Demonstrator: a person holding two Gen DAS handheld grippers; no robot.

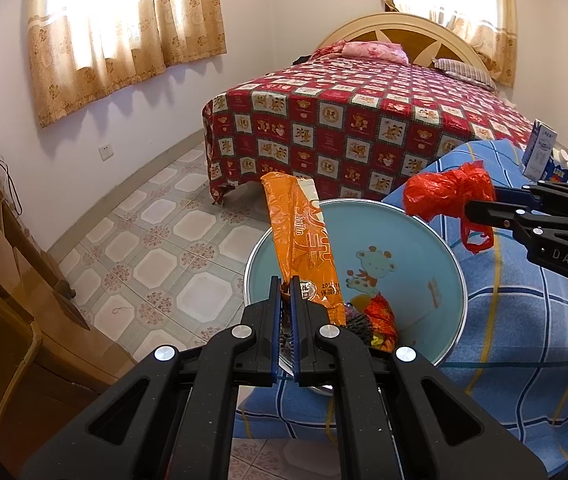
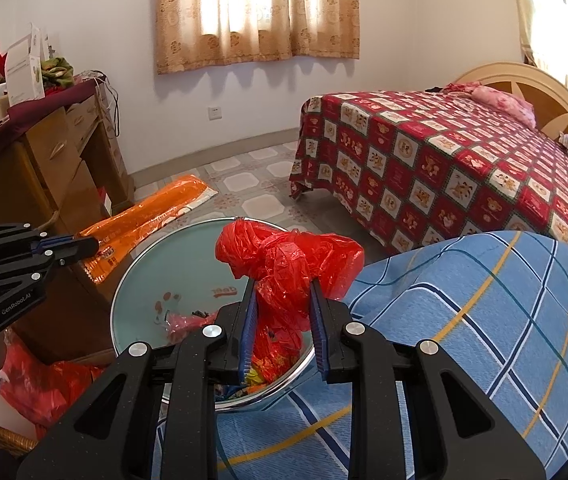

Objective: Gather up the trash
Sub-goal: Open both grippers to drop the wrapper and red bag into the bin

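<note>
My left hand-held gripper (image 1: 285,285) clamped on orange wrapper (image 1: 303,240), long axis upright over blue basin (image 1: 435,280), my right hand-held gripper (image 2: 282,288) pinching crumpled red bag (image 2: 284,260) above basin

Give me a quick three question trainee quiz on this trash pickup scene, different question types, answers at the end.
1. True or false: the left claw pinches the long orange plastic wrapper.
2. What does the right claw grip? A) crumpled red plastic bag B) milk carton C) pillow
3. Fill in: both pieces hang over the round light-blue cartoon-print ____.

Key: 1 true; 2 A; 3 basin.
</note>
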